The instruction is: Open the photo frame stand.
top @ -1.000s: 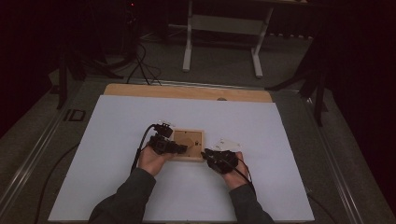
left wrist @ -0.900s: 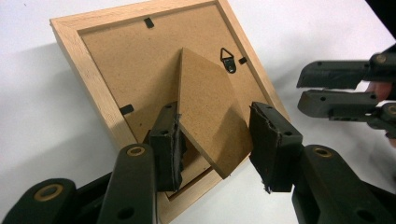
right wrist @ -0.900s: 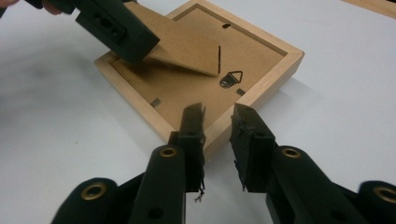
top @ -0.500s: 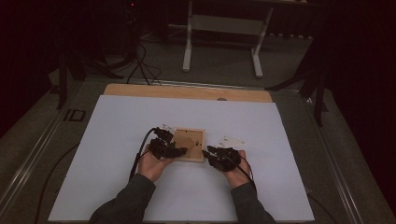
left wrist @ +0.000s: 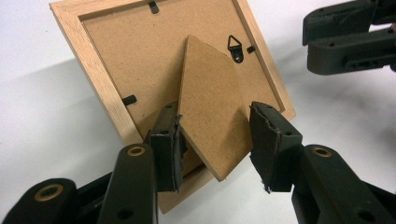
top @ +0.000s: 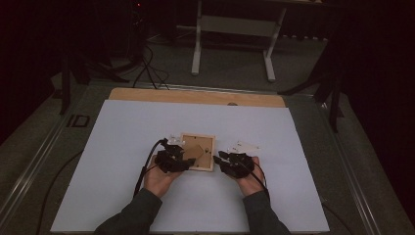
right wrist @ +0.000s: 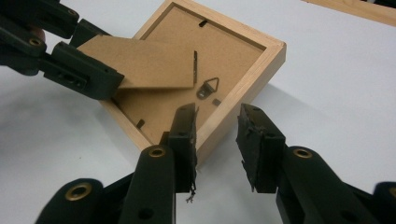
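Here the picture frame (top: pixel 197 152) lies face down on the white tabletop (top: pixel 122 147), between the two tongs, with its brown backing board upward. The left tongs (top: pixel 183 159) reach over the frame's near left part, and the right tongs (top: pixel 221 160) stand just beside its right edge.

In the left gripper view, the cardboard stand (left wrist: pixel 212 112) of the frame is lifted from the backing and it rises tilted between the two jaws of the left tongs (left wrist: pixel 217 144). The jaws are about half open. The left jaw touches the edge of the stand; the right jaw is close to the other edge, but I cannot tell if it presses on it. A small metal hanger (left wrist: pixel 237 46) sits on the backing near the far corner.

In the right gripper view, the right tongs (right wrist: pixel 217 140) are partly open, and their jaws have just been opening. The near corner of the wooden frame (right wrist: pixel 224 112) lies at the gap between the jaws, beside the left jaw, and the pads do not press on it. These tongs hold nothing. Farther off, the left tongs (right wrist: pixel 88 74) are at the raised stand (right wrist: pixel 140 63).
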Available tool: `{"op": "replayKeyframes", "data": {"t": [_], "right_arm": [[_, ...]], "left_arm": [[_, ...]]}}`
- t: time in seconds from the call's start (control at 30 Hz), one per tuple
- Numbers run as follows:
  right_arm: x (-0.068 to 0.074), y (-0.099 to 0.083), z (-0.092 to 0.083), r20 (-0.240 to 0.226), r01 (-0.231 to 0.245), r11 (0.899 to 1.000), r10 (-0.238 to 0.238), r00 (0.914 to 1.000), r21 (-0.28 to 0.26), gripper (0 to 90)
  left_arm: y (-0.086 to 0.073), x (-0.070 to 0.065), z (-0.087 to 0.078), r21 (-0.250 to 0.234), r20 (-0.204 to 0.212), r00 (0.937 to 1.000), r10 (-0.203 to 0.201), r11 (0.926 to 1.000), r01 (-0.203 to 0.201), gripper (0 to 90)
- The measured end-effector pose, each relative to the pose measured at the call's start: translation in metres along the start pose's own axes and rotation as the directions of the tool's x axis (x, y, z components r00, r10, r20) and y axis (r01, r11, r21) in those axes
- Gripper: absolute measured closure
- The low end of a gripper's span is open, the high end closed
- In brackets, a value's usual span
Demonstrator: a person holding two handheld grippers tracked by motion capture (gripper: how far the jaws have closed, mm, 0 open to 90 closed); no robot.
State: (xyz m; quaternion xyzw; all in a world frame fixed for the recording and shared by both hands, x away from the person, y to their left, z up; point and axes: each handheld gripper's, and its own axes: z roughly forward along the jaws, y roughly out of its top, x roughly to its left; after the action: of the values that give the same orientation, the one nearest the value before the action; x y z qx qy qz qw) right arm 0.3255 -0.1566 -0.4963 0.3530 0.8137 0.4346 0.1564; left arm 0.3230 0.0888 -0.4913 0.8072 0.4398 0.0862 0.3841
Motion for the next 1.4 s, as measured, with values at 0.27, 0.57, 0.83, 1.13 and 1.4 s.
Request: {"op": "replayKeyframes", "data": {"t": [0.27, 0.57, 0.83, 1.13, 1.4], "right_arm": [[-0.001, 0.001, 0.000, -0.008, -0.002, 1.000, 0.002, 1.0000, -0.001, 65.4], [0.001, 0.001, 0.002, -0.011, 0.002, 1.000, -0.002, 0.9999, -0.002, 63.6], [0.000, 0.002, 0.001, -0.016, 0.005, 1.000, -0.005, 0.9999, -0.010, 61.3], [-0.001, 0.003, -0.002, -0.022, -0.002, 1.000, 0.002, 0.9998, -0.017, 59.8], [-0.001, 0.004, -0.003, -0.025, -0.004, 1.000, 0.003, 0.9997, -0.024, 57.7]], "left_arm": [[-0.010, -0.007, -0.002, -0.047, -0.031, 0.9990, 0.032, 0.9983, -0.034, 56.7], [-0.018, -0.011, -0.002, -0.083, -0.056, 0.9962, 0.066, 0.9941, -0.070, 56.6], [-0.025, -0.014, -0.004, -0.098, -0.073, 0.9923, 0.100, 0.9894, -0.107, 56.5], [-0.030, -0.016, -0.006, -0.109, -0.086, 0.9885, 0.124, 0.9851, -0.134, 56.6], [-0.038, -0.021, -0.007, -0.124, -0.116, 0.9819, 0.149, 0.9788, -0.164, 56.8]]}}
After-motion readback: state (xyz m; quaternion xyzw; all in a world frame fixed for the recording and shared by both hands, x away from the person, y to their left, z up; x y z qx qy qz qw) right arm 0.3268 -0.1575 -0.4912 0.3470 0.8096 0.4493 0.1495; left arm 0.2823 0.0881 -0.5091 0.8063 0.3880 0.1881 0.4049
